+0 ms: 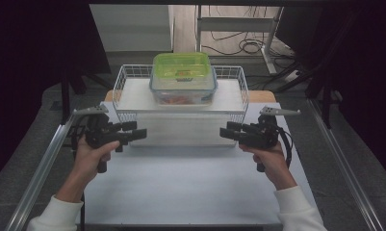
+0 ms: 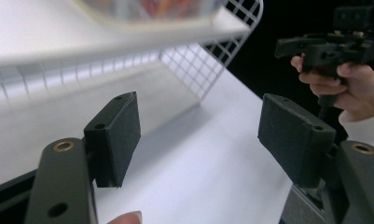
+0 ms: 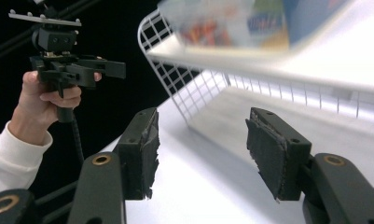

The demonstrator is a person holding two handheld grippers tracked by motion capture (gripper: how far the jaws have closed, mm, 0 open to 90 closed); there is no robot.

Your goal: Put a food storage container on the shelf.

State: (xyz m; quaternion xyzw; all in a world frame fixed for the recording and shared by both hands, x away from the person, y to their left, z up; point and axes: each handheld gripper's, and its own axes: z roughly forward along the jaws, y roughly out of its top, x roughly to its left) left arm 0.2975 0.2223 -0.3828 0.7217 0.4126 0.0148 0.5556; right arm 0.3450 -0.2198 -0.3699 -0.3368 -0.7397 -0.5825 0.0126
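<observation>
White table (image 1: pixel 181 192), lidded box (image 1: pixel 183 79) long axis crosswise in wire basket (image 1: pixel 128 72); both tools gaping, empty.

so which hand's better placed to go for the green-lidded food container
Neither clearly. The food container sits centred on the wire shelf, and the left gripper and right gripper flank it about evenly, both open and empty. It probably takes both.

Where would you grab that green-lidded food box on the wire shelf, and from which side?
Probably by its two short ends, one gripper each. The box sits wide and flat atop the wire shelf, and the left gripper and right gripper, both open, already flank it from either side.
</observation>
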